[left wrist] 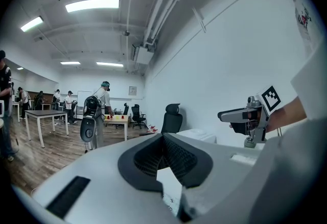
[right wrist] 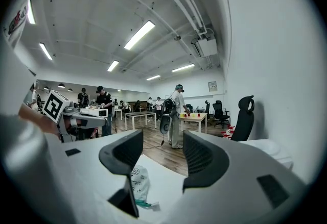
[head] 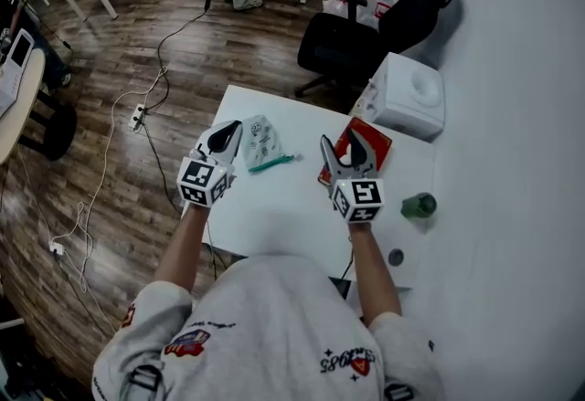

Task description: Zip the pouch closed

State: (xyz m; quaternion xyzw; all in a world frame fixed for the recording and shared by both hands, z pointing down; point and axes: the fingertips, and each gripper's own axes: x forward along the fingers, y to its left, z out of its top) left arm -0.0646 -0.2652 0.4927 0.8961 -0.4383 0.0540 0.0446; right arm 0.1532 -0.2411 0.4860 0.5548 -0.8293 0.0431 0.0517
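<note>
1. A person in a grey sweatshirt stands at a white table, holding a gripper level in each hand just above the tabletop.
2. The left gripper has its jaws pressed together with nothing between them. In the left gripper view the two dark pads meet at the tips over bare table.
3. The right gripper has its jaws spread wide and is empty. In the right gripper view the gap between the pads shows only tabletop and the room beyond.
4. The pouch lies flat on the table, pale with small printed figures and a teal zip strip along its near edge. It sits between the two grippers, just beside the left gripper's tips and apart from the right one. Neither gripper holds it, and from here the zip cannot be read as open or shut.
5. A red packet lies just beyond the right gripper, and a white box-shaped appliance stands at the table's far corner.
6. A small green object rests by the wall, and a black office chair stands behind the table.
</note>
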